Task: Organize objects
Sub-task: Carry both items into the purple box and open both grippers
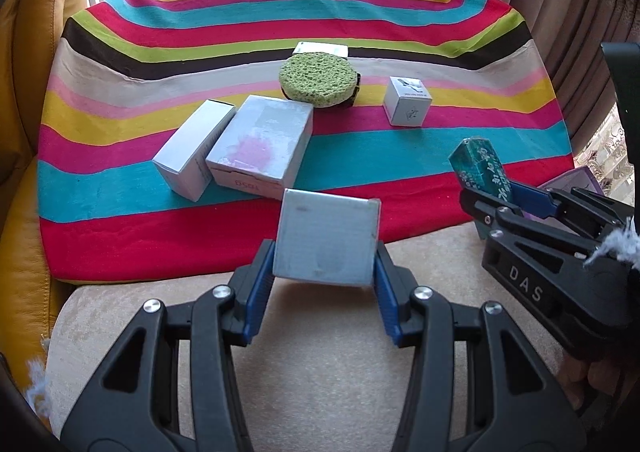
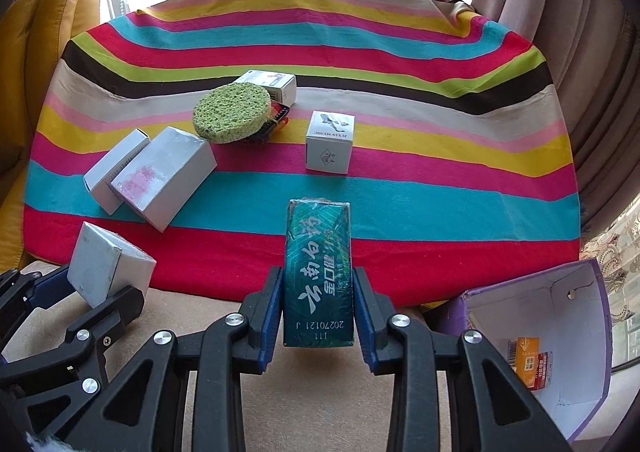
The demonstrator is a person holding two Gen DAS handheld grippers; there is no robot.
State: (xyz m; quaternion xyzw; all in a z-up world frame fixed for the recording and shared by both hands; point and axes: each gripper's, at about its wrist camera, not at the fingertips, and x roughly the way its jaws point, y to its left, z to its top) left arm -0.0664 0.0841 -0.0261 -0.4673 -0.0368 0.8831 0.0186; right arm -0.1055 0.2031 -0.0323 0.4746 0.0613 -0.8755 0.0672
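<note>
Right wrist view shows the right gripper (image 2: 318, 312) clamped on a green packet (image 2: 319, 272), whose long axis runs straight ahead along the fingers, its far end out over the near edge of the striped cloth (image 2: 440, 188). The relation that matters is the open purple box (image 2: 600, 332) low on the right, just beside this gripper and already holding some small orange and red packets; I judge it to be the collecting bin, so the packet lies to the left of its mouth and needs a short swing rightward. Left wrist view shows the left gripper (image 1: 324, 272) grasping a grey box (image 1: 326, 240) squarely between its blue pads, held clear of the beige cushion (image 1: 320, 372). That box is farther from the bin, with the right gripper between them, so the right hand is nearer and probably unloads first. Several white boxes and a green sponge (image 1: 318, 80) sit on the cloth, well ahead.
</note>
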